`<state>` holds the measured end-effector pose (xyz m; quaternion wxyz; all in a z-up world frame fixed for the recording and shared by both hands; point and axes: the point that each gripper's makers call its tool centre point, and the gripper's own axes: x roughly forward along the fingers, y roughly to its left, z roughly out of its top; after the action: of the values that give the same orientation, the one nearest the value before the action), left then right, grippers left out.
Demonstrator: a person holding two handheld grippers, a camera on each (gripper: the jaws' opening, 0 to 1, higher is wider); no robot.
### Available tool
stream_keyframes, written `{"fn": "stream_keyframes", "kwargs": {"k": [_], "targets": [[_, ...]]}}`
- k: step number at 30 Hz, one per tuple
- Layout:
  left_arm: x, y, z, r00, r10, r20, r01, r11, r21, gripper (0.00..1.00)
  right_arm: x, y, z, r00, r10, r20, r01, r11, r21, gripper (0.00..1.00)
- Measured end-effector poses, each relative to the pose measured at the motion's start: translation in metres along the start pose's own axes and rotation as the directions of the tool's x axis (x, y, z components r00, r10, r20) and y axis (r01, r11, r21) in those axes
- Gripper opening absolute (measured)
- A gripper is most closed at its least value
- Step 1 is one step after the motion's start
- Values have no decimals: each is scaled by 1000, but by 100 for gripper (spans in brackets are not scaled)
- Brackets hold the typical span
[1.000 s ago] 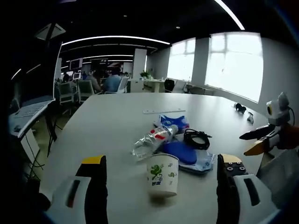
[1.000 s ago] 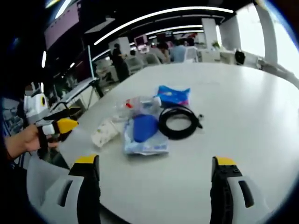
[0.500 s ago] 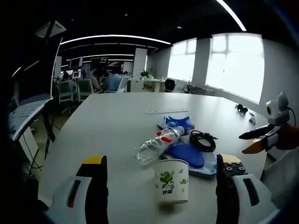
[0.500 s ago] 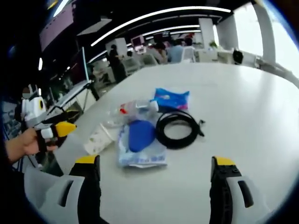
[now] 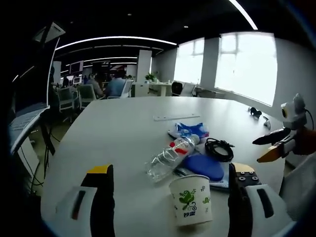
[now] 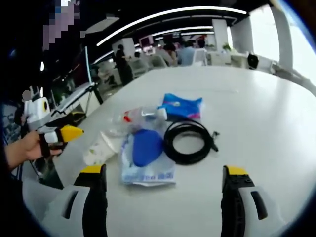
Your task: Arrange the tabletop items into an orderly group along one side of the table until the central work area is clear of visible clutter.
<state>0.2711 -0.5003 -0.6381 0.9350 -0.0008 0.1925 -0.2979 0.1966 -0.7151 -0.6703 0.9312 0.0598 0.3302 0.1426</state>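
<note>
A white paper cup (image 5: 191,200) with green print stands upright between the jaws of my open left gripper (image 5: 168,197), near the table's edge. Behind it a clear plastic bottle (image 5: 170,157) lies on its side. A blue oval pouch (image 5: 203,167) rests on a clear plastic bag (image 6: 147,165). A coiled black cable (image 6: 188,142) and a blue packet (image 6: 182,106) lie beside them. In the right gripper view, the cup (image 6: 100,147) and bottle (image 6: 140,116) sit left of the bag. My right gripper (image 6: 160,195) is open and short of the bag. The left gripper (image 6: 57,136) shows at the left edge of that view.
The white table (image 5: 123,128) is wide and round-edged. A white strip (image 5: 169,117) lies farther out on it, and small dark items (image 5: 255,113) sit near the far right edge. Office desks, chairs and people are beyond the table. The right gripper (image 5: 276,145) enters from the right.
Both cameras have shifted a little. In the left gripper view the cup has slid right and lower, closer to the right jaw. In the right gripper view the items sit slightly nearer.
</note>
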Motion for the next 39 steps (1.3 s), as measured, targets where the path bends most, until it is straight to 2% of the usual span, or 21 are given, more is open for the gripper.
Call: {"fn": "stream_keyframes", "kwargs": {"k": [8,13,20,22,26,39], "targets": [[10,16,-5,1000,12,-25,-12,1000,-13,97,6,4,2,1000,13,-17,-13,999,-32,94],[17,21,0,1000,0,-27,0,1000,-1,96,11,2,4,1000,11,-18,-12,999,-36,94],[29,24,6,1000,-11,-6,11,1000,-26,94,19,5,11,1000,17,-18,-18,999,-40,94],[34,24,3,999,-21,-25,21,1000,-11,93,23,6,14,1000,22,-17,-22,999,-45,94],[41,24,5,999,-30,-21,30,999,-11,93,30,8,23,1000,28,-7,-29,998,-53,94],[69,27,4,996,-64,-68,68,996,51,91,55,7,55,999,46,20,-44,997,-71,91]]}}
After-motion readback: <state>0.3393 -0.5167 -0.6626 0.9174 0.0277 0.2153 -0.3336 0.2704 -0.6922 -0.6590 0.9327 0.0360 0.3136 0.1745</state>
